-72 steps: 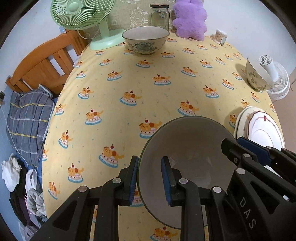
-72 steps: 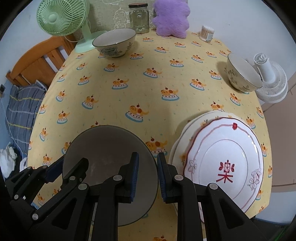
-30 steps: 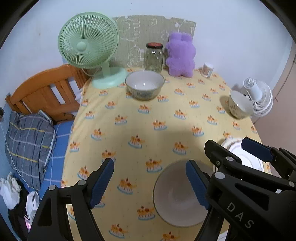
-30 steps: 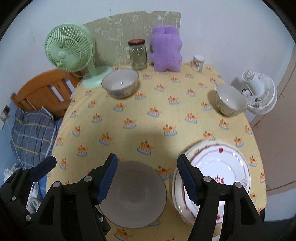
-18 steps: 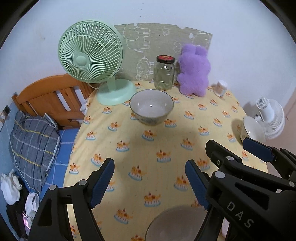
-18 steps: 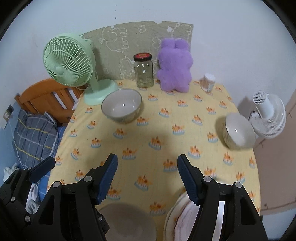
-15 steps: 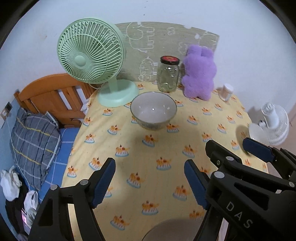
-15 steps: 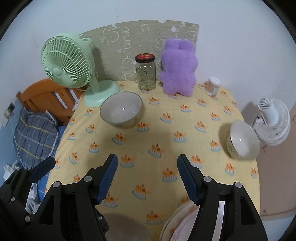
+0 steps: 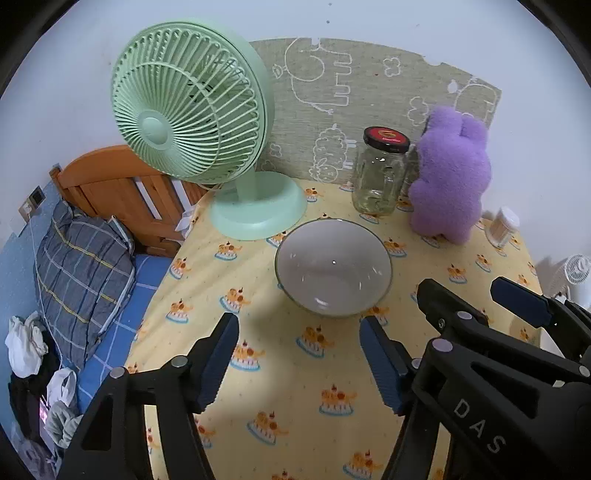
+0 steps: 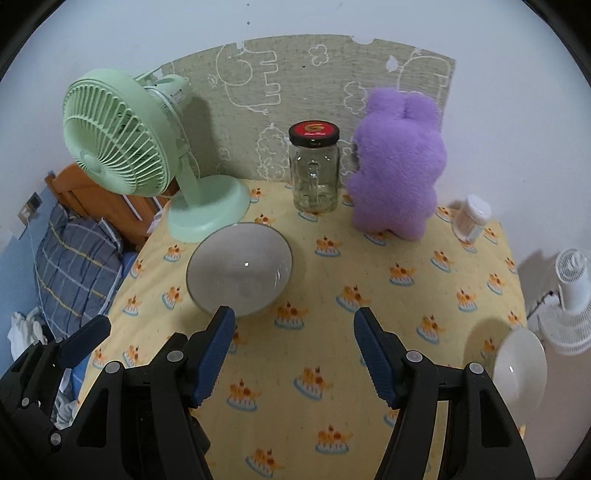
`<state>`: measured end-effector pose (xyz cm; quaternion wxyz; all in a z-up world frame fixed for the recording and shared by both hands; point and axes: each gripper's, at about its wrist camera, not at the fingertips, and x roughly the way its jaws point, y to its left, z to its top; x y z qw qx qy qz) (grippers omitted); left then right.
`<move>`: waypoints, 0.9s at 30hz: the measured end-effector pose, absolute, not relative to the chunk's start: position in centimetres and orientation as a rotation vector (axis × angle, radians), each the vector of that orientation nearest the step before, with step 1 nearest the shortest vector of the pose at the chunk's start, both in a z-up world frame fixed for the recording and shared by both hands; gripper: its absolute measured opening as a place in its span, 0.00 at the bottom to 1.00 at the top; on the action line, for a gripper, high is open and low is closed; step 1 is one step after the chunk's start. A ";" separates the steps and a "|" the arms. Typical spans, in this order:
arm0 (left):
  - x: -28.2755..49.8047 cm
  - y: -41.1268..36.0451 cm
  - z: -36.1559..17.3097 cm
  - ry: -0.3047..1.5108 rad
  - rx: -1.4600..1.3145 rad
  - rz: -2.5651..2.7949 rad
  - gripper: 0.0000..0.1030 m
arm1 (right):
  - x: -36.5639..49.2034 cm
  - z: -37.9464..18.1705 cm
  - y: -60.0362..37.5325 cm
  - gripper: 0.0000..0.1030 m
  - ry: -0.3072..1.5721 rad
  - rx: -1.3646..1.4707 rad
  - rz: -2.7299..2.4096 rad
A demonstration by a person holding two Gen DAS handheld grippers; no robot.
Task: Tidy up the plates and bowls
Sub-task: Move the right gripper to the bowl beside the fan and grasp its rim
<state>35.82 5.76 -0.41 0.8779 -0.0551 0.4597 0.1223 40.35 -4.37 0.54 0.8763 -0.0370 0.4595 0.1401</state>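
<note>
Both the left gripper [image 9: 297, 354] and right gripper [image 10: 293, 352] gape empty over the cake-print tablecloth [image 10: 332, 369], so the far bowl [image 9: 333, 266] by the green fan [image 9: 192, 107] and the white bowl [image 10: 521, 363] at the right edge seemingly remain ungathered

Both views are evenly and softly lit, fairly bright, with a cool cast on the white wall [image 9: 369, 22]. Light seems to come from above and behind the cameras: soft shadows fall ahead of the fingers [image 9: 218, 354] onto the yellow tablecloth [image 9: 295, 387], and a dim patch lies under the grey bowl [image 9: 332, 273] just beyond the fingertips. Small white glints sit on that bowl's inner wall and on the glass jar [image 10: 314, 177]. The fisheye lens bends the table edge and darkens the corners to black. In the right wrist view the purple plush [image 10: 399, 170] and the white bowl [image 10: 521, 365] look slightly smeared; the fingers [image 10: 218, 347] stay sharp.
</note>
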 end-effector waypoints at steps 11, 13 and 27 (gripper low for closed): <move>40.9 6.8 -4.1 0.986 -0.134 0.252 0.58 | 46.0 -3.5 -3.5 0.66 0.996 -0.042 0.299; 41.8 7.2 -4.8 0.994 -0.141 0.260 0.57 | 46.8 -4.0 -3.3 0.65 1.003 -0.039 0.299; 45.4 9.5 -8.6 1.047 -0.164 0.301 0.31 | 50.6 -8.0 -0.6 0.44 1.054 -0.044 0.322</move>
